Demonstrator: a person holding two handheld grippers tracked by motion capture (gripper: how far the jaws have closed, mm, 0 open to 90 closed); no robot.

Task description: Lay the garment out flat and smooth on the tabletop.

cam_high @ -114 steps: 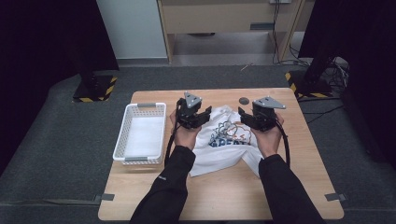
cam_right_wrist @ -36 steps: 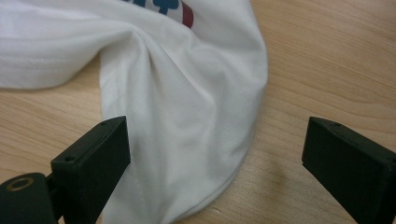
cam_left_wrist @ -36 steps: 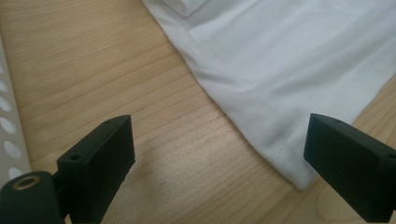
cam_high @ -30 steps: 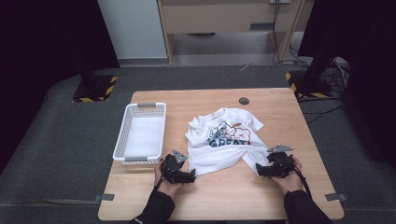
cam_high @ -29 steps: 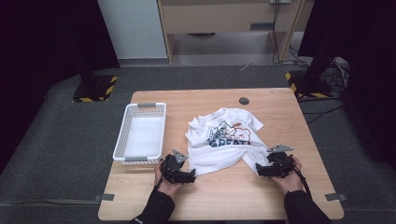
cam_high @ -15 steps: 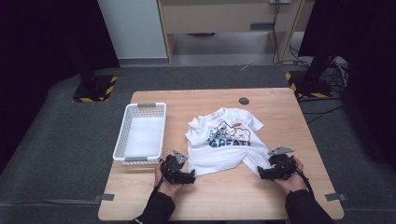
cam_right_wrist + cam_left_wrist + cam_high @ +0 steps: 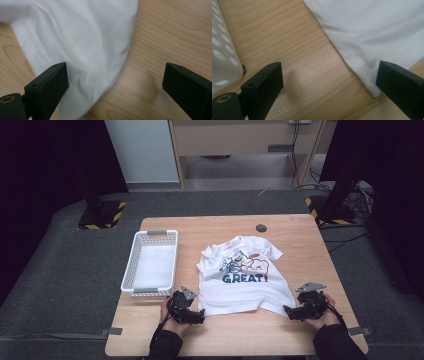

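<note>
A white T-shirt [image 7: 242, 275] printed "GREAT!" lies spread flat in the middle of the wooden table [image 7: 250, 335], collar away from me. My left gripper [image 7: 199, 313] rests at the shirt's near left hem corner. In the left gripper view the left gripper [image 7: 329, 92] is open, and the shirt [image 7: 374, 30] has its hem corner just beside the right-hand jaw. My right gripper [image 7: 288, 311] sits at the near right corner. Seen up close, the right gripper [image 7: 115, 87] is open too, with the shirt [image 7: 75, 37] lying loosely between its jaws and over the left-hand one.
A white perforated basket [image 7: 131, 270] stands empty left of the shirt, and its wall [image 7: 222, 57] is close to the left gripper. A small dark round disc [image 7: 261, 227] lies near the table's far edge. Bare wood runs along the near edge.
3.8 s ago both grippers held the bunched shirt at the far side. It now lies flat, with the grippers at its near corners. The right hand has edged slightly nearer and to the right.
</note>
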